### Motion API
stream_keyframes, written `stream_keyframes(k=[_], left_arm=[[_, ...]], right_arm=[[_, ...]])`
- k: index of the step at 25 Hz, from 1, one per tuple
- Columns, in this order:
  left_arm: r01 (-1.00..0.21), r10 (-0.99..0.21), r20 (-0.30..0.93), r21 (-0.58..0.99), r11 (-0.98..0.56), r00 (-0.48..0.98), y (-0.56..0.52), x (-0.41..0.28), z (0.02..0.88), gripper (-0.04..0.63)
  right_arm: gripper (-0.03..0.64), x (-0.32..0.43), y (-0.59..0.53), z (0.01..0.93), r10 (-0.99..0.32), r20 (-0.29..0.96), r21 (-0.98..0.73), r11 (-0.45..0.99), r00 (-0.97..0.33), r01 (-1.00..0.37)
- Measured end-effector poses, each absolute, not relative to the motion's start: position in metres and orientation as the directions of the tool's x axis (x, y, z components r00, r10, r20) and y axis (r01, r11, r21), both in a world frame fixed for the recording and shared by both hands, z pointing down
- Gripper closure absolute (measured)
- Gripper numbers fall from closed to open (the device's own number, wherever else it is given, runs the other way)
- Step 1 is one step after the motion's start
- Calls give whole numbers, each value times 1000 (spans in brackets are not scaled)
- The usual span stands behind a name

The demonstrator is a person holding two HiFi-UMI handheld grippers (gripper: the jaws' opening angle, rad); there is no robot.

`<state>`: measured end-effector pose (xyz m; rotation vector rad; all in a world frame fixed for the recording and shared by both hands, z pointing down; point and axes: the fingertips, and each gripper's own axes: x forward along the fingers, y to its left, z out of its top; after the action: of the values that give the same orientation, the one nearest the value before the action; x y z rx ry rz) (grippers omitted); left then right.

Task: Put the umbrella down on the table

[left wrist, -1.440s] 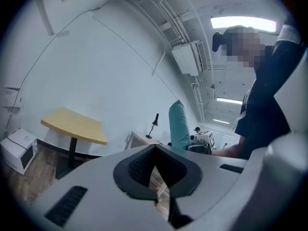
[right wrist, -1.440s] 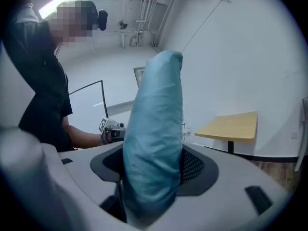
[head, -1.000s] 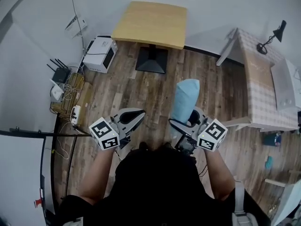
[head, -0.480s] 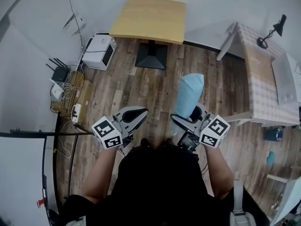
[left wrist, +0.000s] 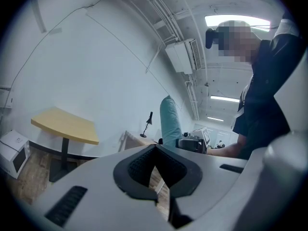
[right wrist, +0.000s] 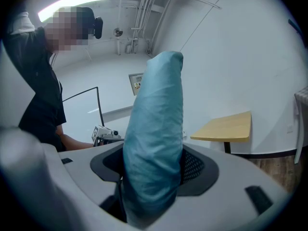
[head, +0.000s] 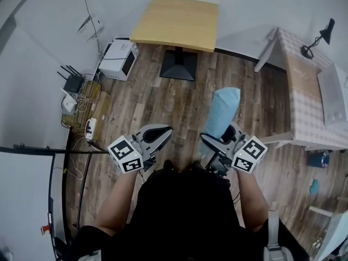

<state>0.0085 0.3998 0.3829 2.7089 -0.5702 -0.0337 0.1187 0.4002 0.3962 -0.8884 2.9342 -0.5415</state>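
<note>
A folded light-blue umbrella (head: pixel 222 113) in its sleeve stands upright in my right gripper (head: pixel 222 144), whose jaws are shut on its lower part. In the right gripper view the umbrella (right wrist: pixel 155 138) fills the middle between the jaws and rises toward the ceiling. My left gripper (head: pixel 157 135) hangs beside it at the left with its jaws shut and nothing between them (left wrist: pixel 155 183). The left gripper view also catches the umbrella (left wrist: pixel 170 121) to its right. A small wooden table (head: pixel 176 24) on a black pedestal stands ahead by the far wall, well apart from both grippers.
A white microwave (head: pixel 119 60) sits on the floor left of the table, with routers and cables (head: pixel 76 98) by the left wall. At the right a checked-cloth table (head: pixel 304 97) carries a black desk lamp (head: pixel 319 38). Wooden floor (head: pixel 163 106) lies between me and the table.
The view has shifted slightly and both grippers with the umbrella sit a little lower and further right in the head view. The grip on the umbrella is unchanged.
</note>
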Motion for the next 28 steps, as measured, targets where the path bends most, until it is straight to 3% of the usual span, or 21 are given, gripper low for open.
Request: stream_keyframes(k=[19,28], left_arm=[[-521,-523,105,376,-767,846,403,19,401,583],[-511,-513,110,392,-765,851,369,14,408,583]], right_arm=[[322,155,410,407,-480,22,-399,800,-877,-448],[322,155,379,416,-508,3,-446,770,-861,-456]])
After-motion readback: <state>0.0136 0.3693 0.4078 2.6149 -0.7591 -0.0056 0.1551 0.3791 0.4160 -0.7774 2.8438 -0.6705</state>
